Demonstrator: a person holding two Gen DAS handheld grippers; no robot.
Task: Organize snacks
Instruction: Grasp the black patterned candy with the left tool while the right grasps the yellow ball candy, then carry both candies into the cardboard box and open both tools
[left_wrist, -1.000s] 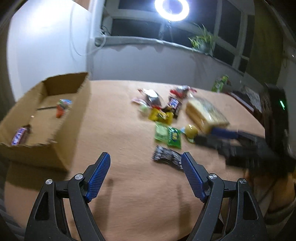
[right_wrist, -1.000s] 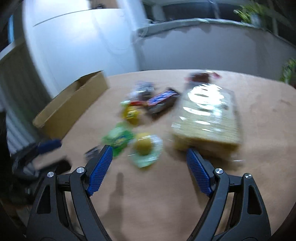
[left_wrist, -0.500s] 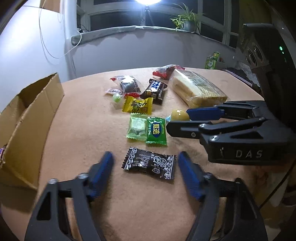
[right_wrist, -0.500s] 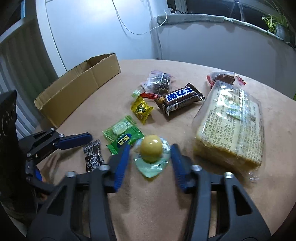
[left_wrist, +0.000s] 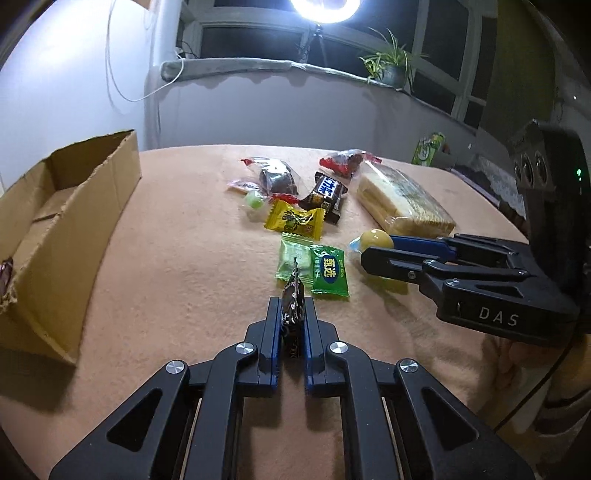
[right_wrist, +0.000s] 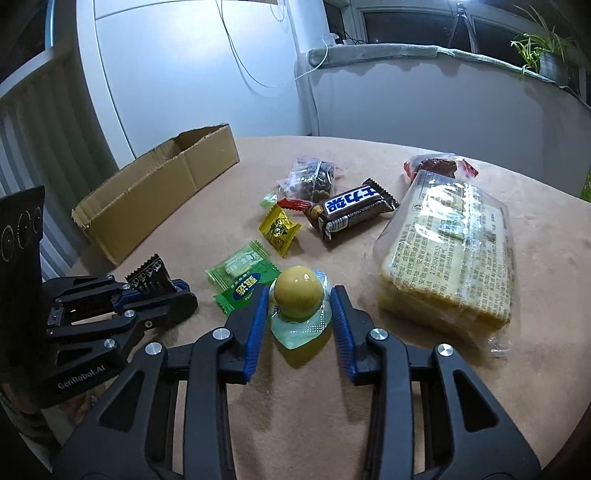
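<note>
My left gripper (left_wrist: 291, 310) is shut on a black candy wrapper (left_wrist: 292, 302), held edge-up just above the table; it also shows in the right wrist view (right_wrist: 149, 281). My right gripper (right_wrist: 298, 295) is part closed around a yellow ball-shaped jelly cup (right_wrist: 299, 293), its blue pads close on both sides; I cannot tell if they touch it. The jelly cup (left_wrist: 373, 239) shows in the left wrist view beside the right gripper's fingers (left_wrist: 417, 243). An open cardboard box (left_wrist: 55, 221) stands at the left.
On the tan table lie two green candies (left_wrist: 312, 267), a yellow candy (left_wrist: 293, 219), a chocolate bar (right_wrist: 351, 210), a dark snack bag (right_wrist: 314, 177), a red packet (right_wrist: 439, 166) and a wrapped bread loaf (right_wrist: 450, 251). One bar lies in the box (left_wrist: 5, 273).
My left gripper has closed on the black candy wrapper and lifted it on edge. My right gripper has moved forward and narrowed around the yellow jelly cup.
</note>
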